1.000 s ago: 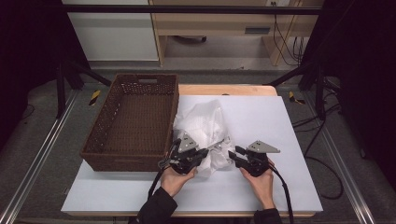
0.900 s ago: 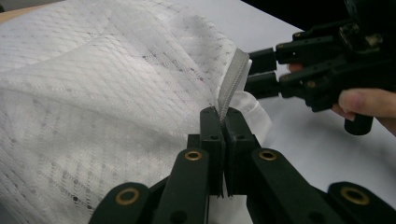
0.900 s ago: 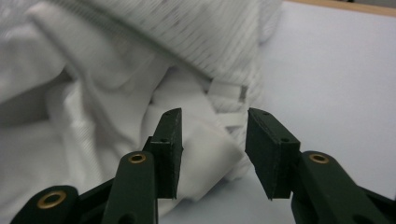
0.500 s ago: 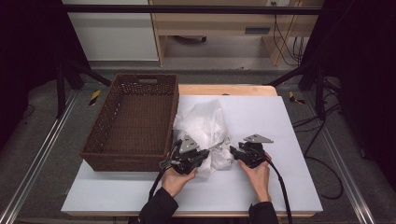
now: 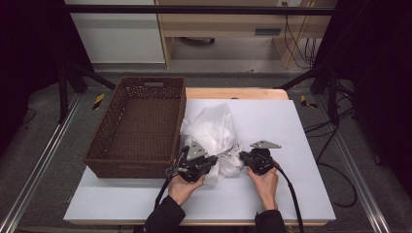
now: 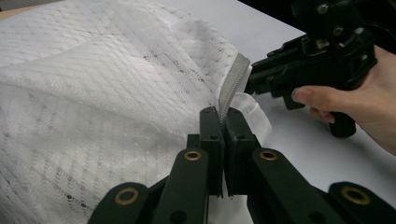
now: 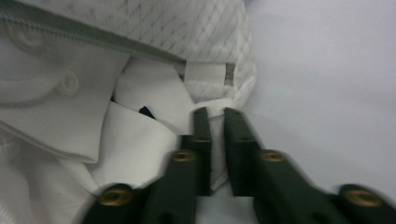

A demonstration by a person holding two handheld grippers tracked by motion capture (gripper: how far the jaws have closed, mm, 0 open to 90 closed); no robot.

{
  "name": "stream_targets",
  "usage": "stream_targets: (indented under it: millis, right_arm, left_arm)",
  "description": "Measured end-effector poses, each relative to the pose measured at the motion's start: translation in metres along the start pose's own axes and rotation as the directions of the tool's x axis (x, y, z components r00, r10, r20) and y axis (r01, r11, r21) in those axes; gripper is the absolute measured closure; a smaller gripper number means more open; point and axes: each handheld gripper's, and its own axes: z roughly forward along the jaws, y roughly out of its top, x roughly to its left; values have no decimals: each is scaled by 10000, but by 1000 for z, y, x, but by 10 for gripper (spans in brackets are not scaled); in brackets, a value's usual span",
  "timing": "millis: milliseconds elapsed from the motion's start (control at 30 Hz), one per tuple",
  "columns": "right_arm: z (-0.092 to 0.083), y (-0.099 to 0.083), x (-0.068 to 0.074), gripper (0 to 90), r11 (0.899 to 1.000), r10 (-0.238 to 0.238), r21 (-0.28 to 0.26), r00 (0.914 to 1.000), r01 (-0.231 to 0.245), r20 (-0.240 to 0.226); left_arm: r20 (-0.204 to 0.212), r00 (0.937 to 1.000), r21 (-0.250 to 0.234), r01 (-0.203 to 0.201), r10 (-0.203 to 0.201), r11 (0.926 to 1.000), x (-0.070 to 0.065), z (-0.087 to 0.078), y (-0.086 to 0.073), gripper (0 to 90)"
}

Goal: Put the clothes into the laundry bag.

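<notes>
The white mesh bag (image 5: 214, 133) lies on the desk (image 5: 291, 126), just right of the wicker basket (image 5: 138, 124), and I have it between my two tongs at its near end. My left tongs (image 6: 223, 122) are clamped on the bag's grey zipper edge (image 6: 231, 91); the jaws stand pressed together with that strip rising from between them. In the high view these left tongs (image 5: 214, 159) sit at the bag's near left corner, pointing right into the fabric.

My right tongs (image 7: 214, 116) have just been closing, and a fold of the white cloth (image 7: 140, 144) at the bag's opening lies between the jaws, which now pinch it. Just beyond their tips I see the small white tab at the zipper's end (image 7: 209, 73). From above, the right tongs (image 5: 241, 158) touch the bag's near right corner, pointing left toward the other pair.

My left hand (image 5: 183, 187) wraps its grip from below, forearm coming in at a slant. My right hand (image 5: 265, 182) holds its grip with the forearm nearly straight up the desk, cable trailing back on the right.
</notes>
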Motion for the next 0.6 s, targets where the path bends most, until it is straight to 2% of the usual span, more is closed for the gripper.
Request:
stream_targets:
  millis: [33,67,100,133,267,333,400,467,533,600]
  right_arm:
    - [-8,-2,0,900,9998,-78,-198,10000,78,13]
    - [-8,-2,0,900,9998,-78,-198,10000,78,13]
    - [-21,-3,0,900,9984,-424,-354,9989,430,177]
    - [-21,-3,0,900,9984,-424,-354,9989,430,177]
    - [-45,-5,0,900,9966,-495,-662,9988,493,-9]
    - [-48,-6,2,900,9964,-626,-578,9980,620,-97]
    - [-47,-8,4,900,9965,-788,-272,9969,787,-28]
    - [-51,-10,4,900,9978,-644,-158,9979,643,-90]
    - [-67,-17,4,900,9980,-585,-235,9983,584,-27]
    - [-73,-20,3,900,9976,-645,-257,9979,645,6]
  left_arm:
    - [24,10000,-50,43,-43,10000,1,-2,0,874]
    - [24,10000,-50,43,-43,10000,1,-2,0,875]
    - [-39,10000,-54,14,-14,10000,2,-4,1,875]
    - [-39,10000,-54,14,-14,10000,2,-4,1,875]
    - [-64,10000,-164,67,-68,9998,3,-8,2,875]
    - [-102,9999,-161,68,-69,9998,4,-10,2,876]
    - [-107,9999,-133,70,-72,9999,4,-11,2,876]
    - [-99,9999,-99,28,-29,9999,4,-13,1,876]
    - [-36,10000,-96,3,-3,10000,3,-14,0,876]
    - [92,10000,-40,4,-4,10000,1,-13,0,875]
